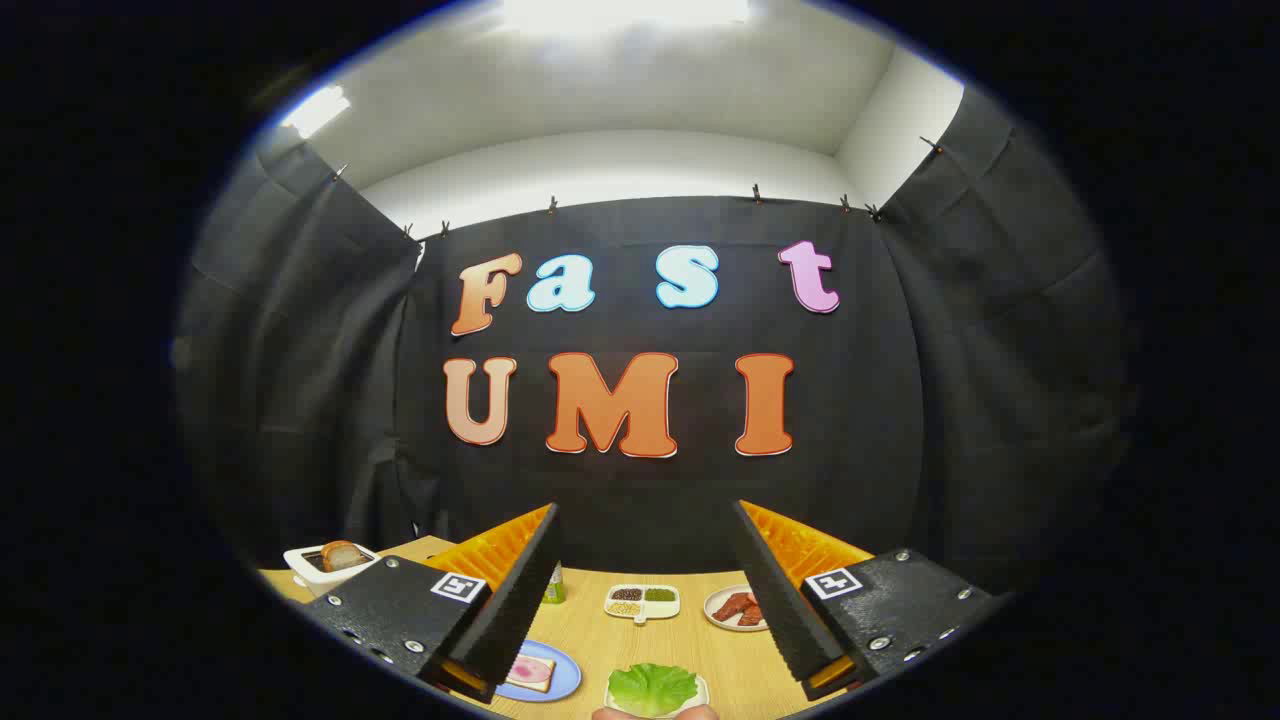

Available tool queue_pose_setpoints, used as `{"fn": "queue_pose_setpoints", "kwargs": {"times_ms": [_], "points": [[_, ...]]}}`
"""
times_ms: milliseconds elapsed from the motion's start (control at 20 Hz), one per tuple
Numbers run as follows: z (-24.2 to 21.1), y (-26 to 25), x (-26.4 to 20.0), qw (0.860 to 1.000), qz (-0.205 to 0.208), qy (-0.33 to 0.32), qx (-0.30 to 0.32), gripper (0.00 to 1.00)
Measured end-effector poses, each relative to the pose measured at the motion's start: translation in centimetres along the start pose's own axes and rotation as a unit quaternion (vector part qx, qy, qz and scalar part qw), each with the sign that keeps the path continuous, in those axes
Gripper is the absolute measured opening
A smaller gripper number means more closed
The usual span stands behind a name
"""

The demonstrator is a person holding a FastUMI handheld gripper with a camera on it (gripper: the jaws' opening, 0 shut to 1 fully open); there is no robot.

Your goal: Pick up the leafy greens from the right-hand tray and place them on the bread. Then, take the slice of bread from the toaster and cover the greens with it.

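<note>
The tool (645,590) is released, its two fingers spread wide with nothing between them, held up above a light wooden tabletop (650,645) and pointing toward the black cloth wall of the booth

Between the fingers and closest to the camera lies a bright green ruffled lettuce leaf (652,687) on a small white tray (700,690); it is untouched, well clear of both fingers. To the left of it, partly hidden behind the left finger, sits a round pale blue plate (560,672) carrying a square slice of white bread topped with a pink slice of ham (530,671); no greens lie on it

Beyond these, further along the tabletop between the fingers, stands a white divided dish (642,602) with dark, green and pale yellow fillings in its compartments. Just right of it, beside the right finger, is a round white plate (722,610) holding reddish-brown strips of meat (740,606). A small green and yellow object (554,585) shows just beside the left finger; what it is cannot be told

Far off beyond the left finger, at the tabletop's corner, stands a white toaster (312,565) with a browned slice of bread (342,554) standing up out of its slot
</note>
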State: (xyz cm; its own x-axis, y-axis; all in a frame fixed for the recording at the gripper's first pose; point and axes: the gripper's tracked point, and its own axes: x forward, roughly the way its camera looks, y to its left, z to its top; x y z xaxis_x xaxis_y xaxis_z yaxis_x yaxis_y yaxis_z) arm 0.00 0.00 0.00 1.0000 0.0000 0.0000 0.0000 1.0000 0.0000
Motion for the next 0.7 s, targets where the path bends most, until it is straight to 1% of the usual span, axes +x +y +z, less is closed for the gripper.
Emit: {"fn": "queue_pose_setpoints", "kwargs": {"times_ms": [300,550,700], "points": [[1.1,0.0,-0.4,1.000,0.005,0.000,-0.001,1.00],[1.7,1.3,-0.3,1.000,0.022,0.003,0.017,1.00],[1.4,1.9,-0.2,1.000,0.028,0.006,0.005,1.00]]}}
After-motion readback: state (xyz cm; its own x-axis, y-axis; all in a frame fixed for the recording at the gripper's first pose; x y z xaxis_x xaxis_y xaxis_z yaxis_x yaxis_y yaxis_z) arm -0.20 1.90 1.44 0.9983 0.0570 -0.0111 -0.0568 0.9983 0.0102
